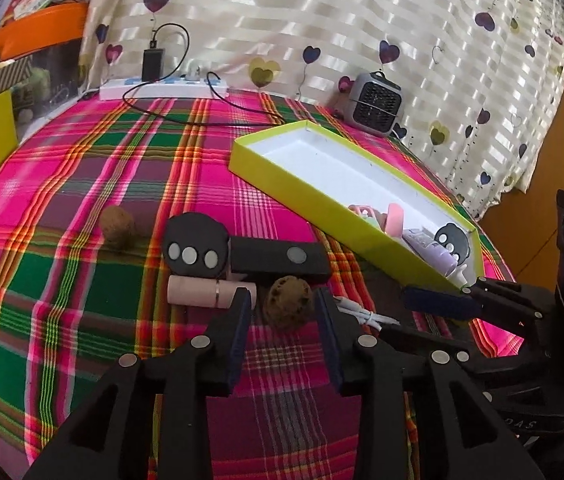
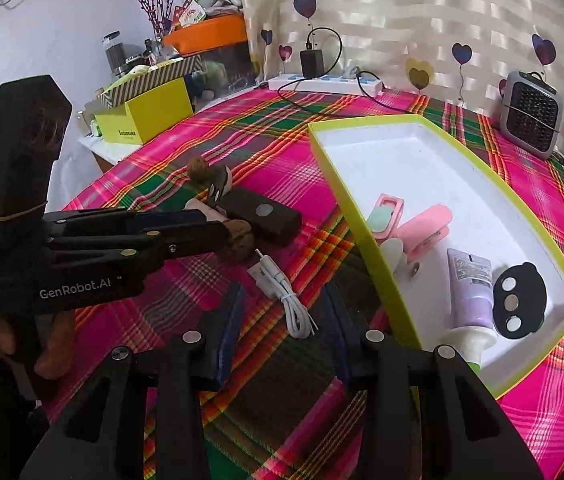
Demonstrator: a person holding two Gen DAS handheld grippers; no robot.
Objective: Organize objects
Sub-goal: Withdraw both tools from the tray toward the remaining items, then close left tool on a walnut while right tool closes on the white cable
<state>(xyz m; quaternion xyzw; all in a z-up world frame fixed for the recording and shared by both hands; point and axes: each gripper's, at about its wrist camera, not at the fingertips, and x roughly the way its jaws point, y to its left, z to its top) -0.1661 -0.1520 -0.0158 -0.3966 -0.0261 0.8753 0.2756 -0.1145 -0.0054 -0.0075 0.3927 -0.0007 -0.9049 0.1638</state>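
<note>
**Both grippers spread over a cluttered plaid bench**

The plaid-clothed bench (image 1: pixel 82 184) fills both views. At right, the lime box (image 2: pixel 366 236) holds a pink clip (image 2: pixel 426 228), a lavender tube (image 2: pixel 472 292) whose cap the rim hides, and a black disc (image 2: pixel 520 300). The left gripper (image 1: pixel 282 312) is released, its fingers flanking a walnut (image 1: pixel 288 300). The right gripper (image 2: pixel 282 320) is also spread, over a coiled white cable (image 2: pixel 286 296) at lower centre.

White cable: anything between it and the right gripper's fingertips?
Nothing. In the right wrist view the right gripper is open, and the white cable lies coiled on the plaid cloth just ahead, its near end between the fingertips.
</note>
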